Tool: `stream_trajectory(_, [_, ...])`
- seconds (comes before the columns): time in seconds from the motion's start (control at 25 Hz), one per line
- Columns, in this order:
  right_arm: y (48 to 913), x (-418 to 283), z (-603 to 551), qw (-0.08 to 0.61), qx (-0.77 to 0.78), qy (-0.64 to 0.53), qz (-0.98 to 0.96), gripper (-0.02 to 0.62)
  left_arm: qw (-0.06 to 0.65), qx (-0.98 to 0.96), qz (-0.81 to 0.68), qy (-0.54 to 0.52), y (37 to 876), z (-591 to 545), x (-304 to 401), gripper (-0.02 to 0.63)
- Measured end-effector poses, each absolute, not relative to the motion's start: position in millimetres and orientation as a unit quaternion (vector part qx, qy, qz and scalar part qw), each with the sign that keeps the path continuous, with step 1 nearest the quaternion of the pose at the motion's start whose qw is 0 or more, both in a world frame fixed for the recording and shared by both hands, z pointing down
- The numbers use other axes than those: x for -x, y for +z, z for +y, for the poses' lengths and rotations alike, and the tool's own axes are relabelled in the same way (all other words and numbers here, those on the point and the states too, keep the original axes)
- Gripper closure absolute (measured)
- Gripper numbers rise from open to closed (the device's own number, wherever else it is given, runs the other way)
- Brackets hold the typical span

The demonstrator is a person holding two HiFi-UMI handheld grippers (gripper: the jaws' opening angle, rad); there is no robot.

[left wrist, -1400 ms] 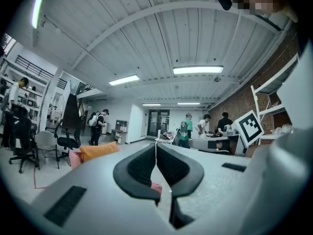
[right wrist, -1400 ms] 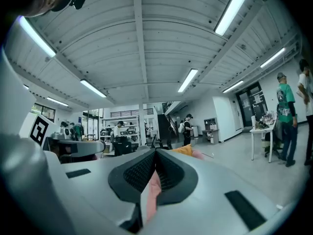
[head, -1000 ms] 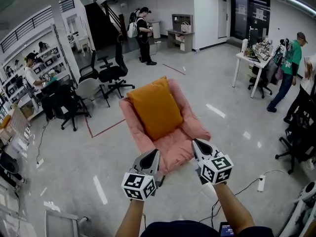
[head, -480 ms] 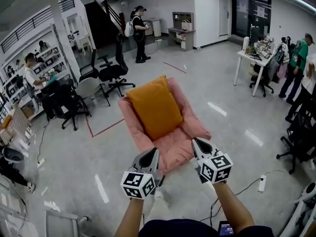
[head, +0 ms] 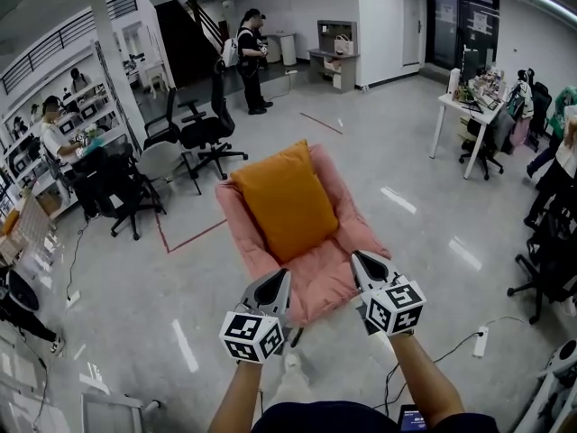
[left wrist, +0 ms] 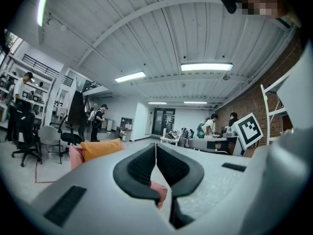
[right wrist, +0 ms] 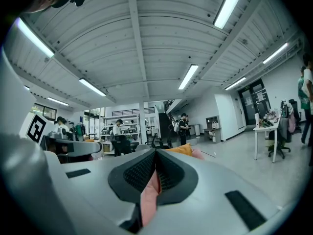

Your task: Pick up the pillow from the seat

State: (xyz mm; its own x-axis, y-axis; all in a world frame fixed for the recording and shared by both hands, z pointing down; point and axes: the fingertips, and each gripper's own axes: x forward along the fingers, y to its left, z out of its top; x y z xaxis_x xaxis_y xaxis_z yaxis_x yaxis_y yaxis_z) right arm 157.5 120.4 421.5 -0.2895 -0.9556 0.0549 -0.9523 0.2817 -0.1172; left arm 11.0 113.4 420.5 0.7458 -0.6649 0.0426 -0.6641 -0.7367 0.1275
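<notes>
An orange pillow (head: 286,201) leans against the back of a pink padded seat (head: 325,273) on the grey floor, in the middle of the head view. Both grippers are held level in front of the seat's near edge, short of the pillow. My left gripper (head: 287,275) is shut with nothing between its jaws; in the left gripper view the pillow (left wrist: 100,148) shows left of the closed tips (left wrist: 155,146). My right gripper (head: 356,256) has its tips together too. In its own view the pillow's corner (right wrist: 182,149) peeks over the jaws (right wrist: 155,152), and the pink seat shows behind them.
Black office chairs (head: 203,133) and a grey chair (head: 164,162) stand left of the seat. A white desk (head: 469,106) is at the right, a power strip with cable (head: 479,341) lies on the floor near right. People stand at the back and sides.
The seat and pillow have drawn slightly closer to both grippers. The person in green at the right has walked almost out of the picture.
</notes>
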Motion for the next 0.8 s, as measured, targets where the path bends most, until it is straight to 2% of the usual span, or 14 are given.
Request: stream_trajectory(0.8, [415, -141, -14, -0.006, 0.599, -0.067, 0.798, 0.577, 0.081, -0.933, -0.352, 0.0, 416, -26, 4, 0.595])
